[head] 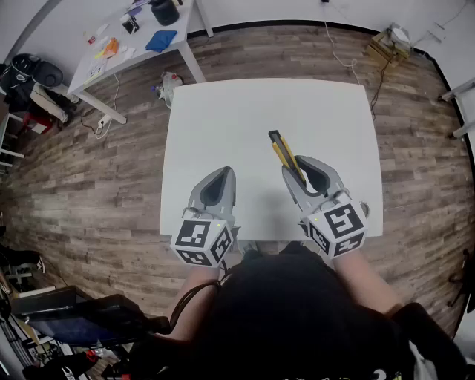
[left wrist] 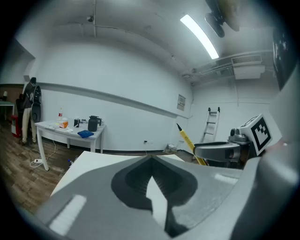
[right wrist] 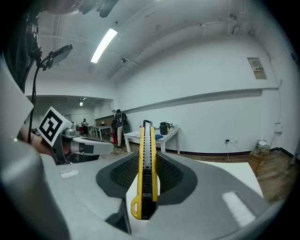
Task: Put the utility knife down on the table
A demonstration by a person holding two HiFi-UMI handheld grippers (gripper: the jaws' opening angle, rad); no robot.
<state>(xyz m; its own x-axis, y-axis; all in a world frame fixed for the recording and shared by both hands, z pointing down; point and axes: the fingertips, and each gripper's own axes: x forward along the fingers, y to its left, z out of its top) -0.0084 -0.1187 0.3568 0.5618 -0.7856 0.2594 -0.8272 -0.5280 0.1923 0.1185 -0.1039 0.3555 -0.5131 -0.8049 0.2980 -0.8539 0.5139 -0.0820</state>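
Note:
A yellow and black utility knife (head: 284,154) is clamped between the jaws of my right gripper (head: 303,174), held above the near right part of the white table (head: 223,119). In the right gripper view the knife (right wrist: 146,168) runs lengthwise between the ribbed pads and sticks out past the fingertips. In the left gripper view the knife (left wrist: 189,141) shows at the right, tilted upward. My left gripper (head: 220,182) hovers beside it over the near left of the table, shut with nothing in it (left wrist: 151,161).
A second white table (head: 133,41) at the far left carries a black kettle (head: 165,11), a blue cloth (head: 161,40) and small items. Wood floor surrounds the table. A ladder (left wrist: 212,123) leans at the far wall. Cables and boxes (head: 390,44) lie far right.

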